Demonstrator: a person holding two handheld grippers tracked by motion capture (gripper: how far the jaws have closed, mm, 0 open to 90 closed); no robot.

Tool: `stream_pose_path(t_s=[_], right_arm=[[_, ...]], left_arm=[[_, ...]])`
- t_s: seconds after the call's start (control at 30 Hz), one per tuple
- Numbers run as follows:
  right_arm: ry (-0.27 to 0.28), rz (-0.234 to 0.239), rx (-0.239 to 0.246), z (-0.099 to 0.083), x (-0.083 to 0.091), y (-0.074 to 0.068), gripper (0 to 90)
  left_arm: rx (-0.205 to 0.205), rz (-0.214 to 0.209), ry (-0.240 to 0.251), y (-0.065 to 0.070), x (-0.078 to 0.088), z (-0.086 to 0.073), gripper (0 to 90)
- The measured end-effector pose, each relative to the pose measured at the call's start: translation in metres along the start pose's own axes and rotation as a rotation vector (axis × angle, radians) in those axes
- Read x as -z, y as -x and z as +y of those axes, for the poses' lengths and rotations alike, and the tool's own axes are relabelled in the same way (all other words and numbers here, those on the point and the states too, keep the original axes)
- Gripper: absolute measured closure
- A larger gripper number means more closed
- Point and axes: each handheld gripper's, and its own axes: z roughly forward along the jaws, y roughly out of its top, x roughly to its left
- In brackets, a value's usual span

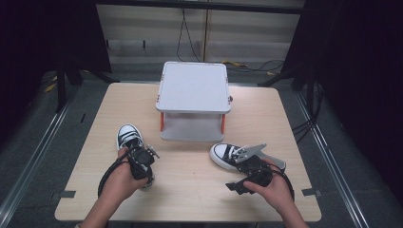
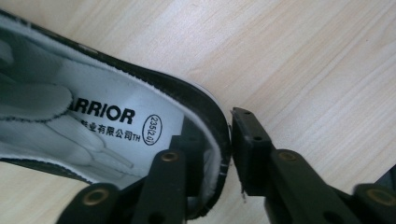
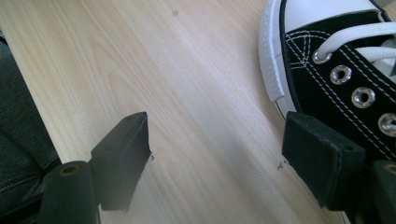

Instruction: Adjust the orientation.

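From the high view I have two black-and-white canvas sneakers on the table (image 1: 190, 190): the left shoe (image 1: 129, 138) lies toward the left edge with its toe pointing at the far edge, and the right shoe (image 1: 228, 154) lies right of centre, just in front of a grey two-tier stand (image 1: 193, 88) that sits at the middle of the far edge. My left gripper (image 1: 142, 166) is at the heel of the left shoe, and my right gripper (image 1: 254, 164) hovers over the rear of the right shoe. In the left gripper view the jaws straddle the heel collar (image 2: 219, 140), one inside against the white lining and one outside on the black canvas, clamped on that wall. I judge this a good hold: the shoe should be light, the collar stiffened enough to carry it, though the canvas is soft and could fold or let the shoe swing toe-down. In the right gripper view the jaws stand wide apart over bare wood, with the laced side of the right shoe (image 3: 336, 70) just beside the right-hand jaw, nothing gripped. For that shoe I would likewise take the heel collar rather than the rounded rubber toe cap.
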Motion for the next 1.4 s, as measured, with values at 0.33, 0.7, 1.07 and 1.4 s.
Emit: stream_pose_path(t_s=[0.33,0.7,1.07,1.4], right_arm=[[0.001,0.0,0.003,0.002,0.001,-0.002,23.1],[-0.001,0.0,-0.002,0.001,0.001,-0.002,23.2],[0.0,0.0,0.0,0.001,0.002,-0.001,23.2],[0.001,0.0,0.002,0.002,0.002,-0.002,23.1]], left_arm=[[0.102,0.068,0.043,0.004,-0.016,0.012,49.1],[0.103,0.044,0.061,-0.004,-0.012,0.002,61.3],[-0.013,0.065,-0.013,-0.003,-0.012,0.0,49.9],[-0.017,0.031,-0.055,0.002,-0.003,0.003,74.0]])
